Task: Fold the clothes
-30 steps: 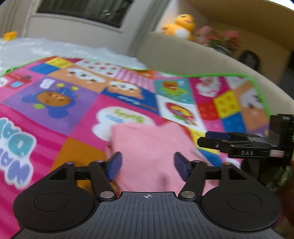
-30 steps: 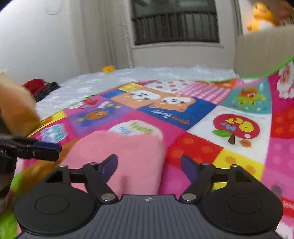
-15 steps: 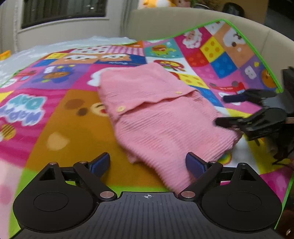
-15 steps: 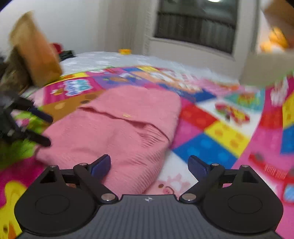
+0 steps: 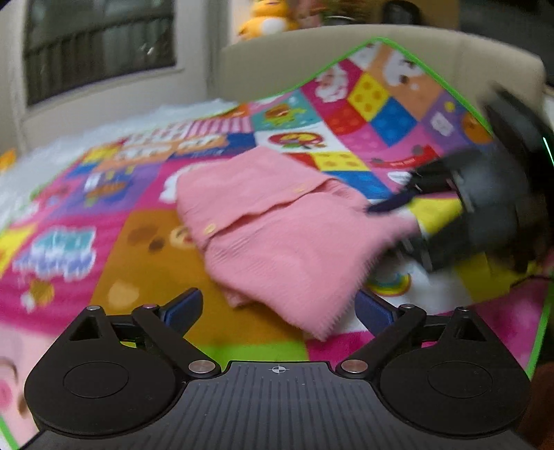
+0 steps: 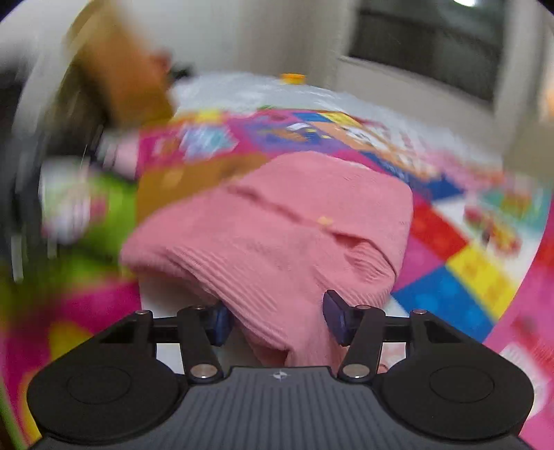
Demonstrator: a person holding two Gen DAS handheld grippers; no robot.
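Pink knit cardigan (image 5: pixel 287 239) lies folded on a bright cartoon patchwork play mat (image 5: pixel 114 242), roughly mid-mat, ribbed hem end toward both cameras, two small buttons visible along the placket in the left wrist view. Left gripper (image 5: pixel 278 309) sits low over the mat with its blue-padded fingers (image 5: pixel 181 308) spread wide apart, nothing between them; the near corner of the cardigan hem lies just ahead of the gap and partly covers the right finger pad. Right gripper (image 6: pixel 277 320) has its fingers apart too, narrower than the left, with the cardigan's ribbed hem (image 6: pixel 277 304) bunched between them; the cloth hides the inner faces of the pads, so contact cannot be told. In the left wrist view the right gripper (image 5: pixel 391 204) shows at the cardigan's right edge as a dark smear, heavily motion-blurred, finger detail lost. Right wrist view is blurred overall; left side is streaks of white, green and grey, and a tan shape (image 6: pixel 121 76) at top left is not identifiable. Behind the mat: a beige padded wall (image 5: pixel 346 55), a dark window (image 5: pixel 100 45), and a yellow plush toy (image 5: pixel 266 20) cut off by the top edge.
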